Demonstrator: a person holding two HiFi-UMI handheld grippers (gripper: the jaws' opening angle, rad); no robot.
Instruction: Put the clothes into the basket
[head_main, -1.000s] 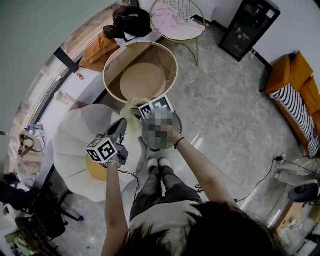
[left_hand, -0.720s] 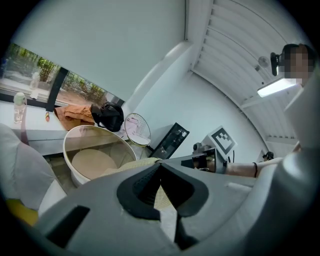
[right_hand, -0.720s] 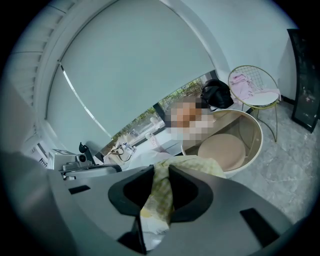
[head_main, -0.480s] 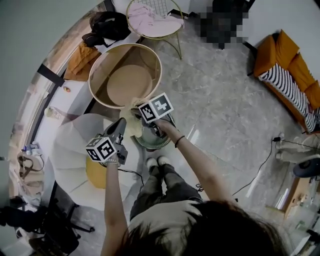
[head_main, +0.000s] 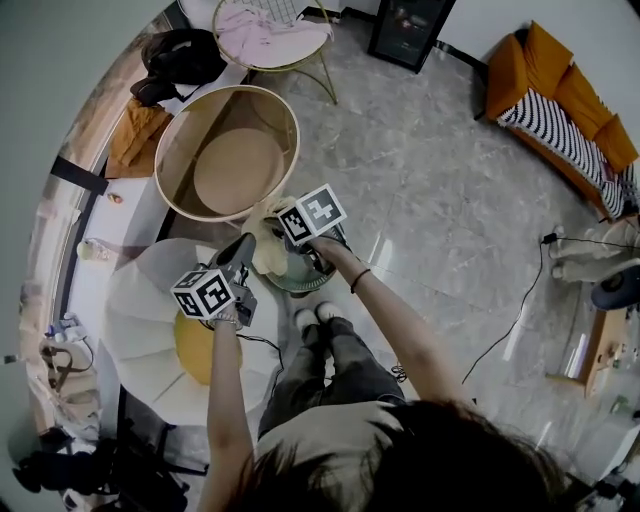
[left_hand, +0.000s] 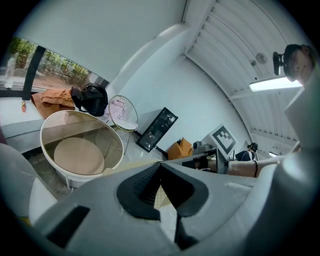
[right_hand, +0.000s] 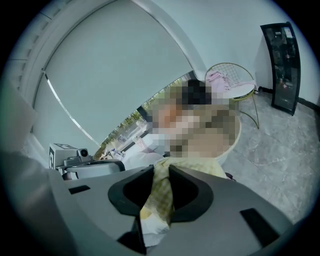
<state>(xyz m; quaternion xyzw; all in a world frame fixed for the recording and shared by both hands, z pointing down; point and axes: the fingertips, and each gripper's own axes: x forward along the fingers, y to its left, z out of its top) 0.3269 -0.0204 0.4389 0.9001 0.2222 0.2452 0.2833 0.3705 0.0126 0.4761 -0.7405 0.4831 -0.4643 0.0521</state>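
The left tongs (left_hand: 161, 189) and the right tongs (right_hand: 160, 187) are both clenching a pale yellow checked cloth (head_main: 262, 245), holding it in the air just beside the rim of the large round beige basket (head_main: 180, 150). Black-and-white square markers (head_main: 312, 214) are showing on their cubes.

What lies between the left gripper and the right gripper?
In the head view, a yellow checked cloth stretches between the left gripper and the right gripper; both grip it.
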